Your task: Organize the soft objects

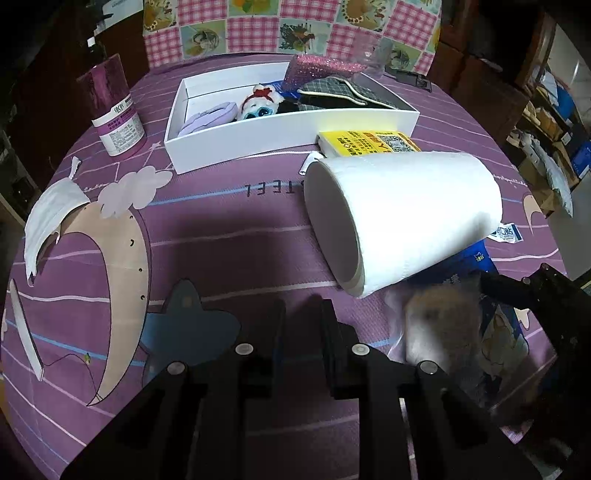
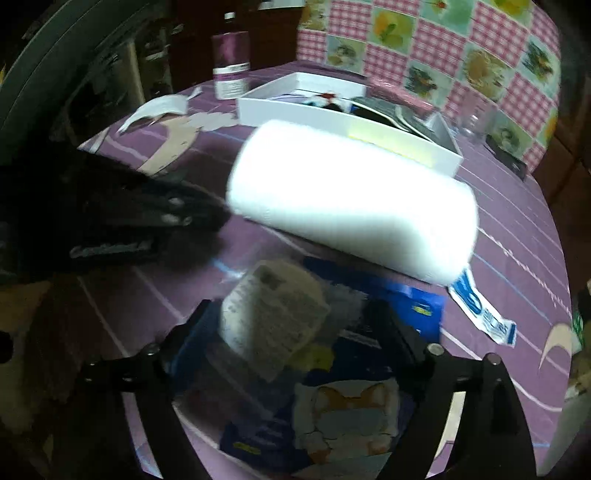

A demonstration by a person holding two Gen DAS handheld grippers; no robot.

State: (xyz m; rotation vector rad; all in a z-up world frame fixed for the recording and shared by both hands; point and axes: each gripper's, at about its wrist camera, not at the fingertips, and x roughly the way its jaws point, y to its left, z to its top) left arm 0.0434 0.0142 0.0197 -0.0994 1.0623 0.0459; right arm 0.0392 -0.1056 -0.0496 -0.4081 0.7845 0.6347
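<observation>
At the left of the table lay a white face mask (image 1: 48, 218) and a purple canister (image 1: 114, 107). The left gripper (image 1: 303, 325) hovered low over bare cloth, its fingers nearly closed with only a narrow gap, holding nothing. Beyond it the white box (image 1: 288, 129) already held a small plush toy (image 1: 258, 101), a lilac item and a plaid pouch (image 1: 340, 92). A large paper roll (image 1: 402, 214) lay on its side just right of centre. Further right, the right gripper (image 2: 291, 332) stood wide open around a fluffy bagged item (image 2: 273, 317); contact could not be confirmed through the blur.

Risk: the slippery bag could slide out of a shallow pinch, and a lift toward the box could knock the roll, which looked free to roll.

The surface was a purple printed tablecloth (image 1: 221, 229); a checked chair cover (image 1: 258, 26) and dim clutter stood behind.
</observation>
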